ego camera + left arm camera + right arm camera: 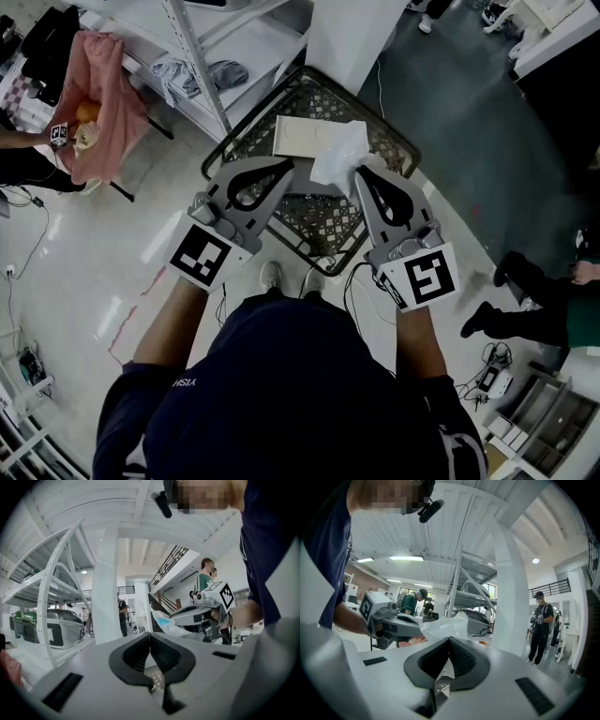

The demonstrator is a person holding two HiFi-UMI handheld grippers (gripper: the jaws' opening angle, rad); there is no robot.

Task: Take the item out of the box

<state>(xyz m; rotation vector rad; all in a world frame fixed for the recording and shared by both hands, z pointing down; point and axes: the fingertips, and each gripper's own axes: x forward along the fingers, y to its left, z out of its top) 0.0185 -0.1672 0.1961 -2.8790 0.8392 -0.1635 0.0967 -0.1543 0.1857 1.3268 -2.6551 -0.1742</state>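
Note:
A flat white box [298, 136] lies in a black wire basket [323, 225] below both grippers. My right gripper [360, 172] is shut on a crumpled white plastic bag [339, 153], which it holds up above the basket beside the box. The bag [446, 626] bulges just past the closed jaw tips of that gripper [449, 640]. In the left gripper view the bag [165, 622] shows something blue inside. My left gripper [287, 167] hovers left of the bag. Its jaws [150, 636] are shut with nothing seen between them.
A white metal shelving rack [202, 56] stands at the back left, and a white pillar [342, 37] behind the basket. Pink cloth [98, 103] hangs on a stand far left. Another person's feet [511, 309] and cables are on the floor at right.

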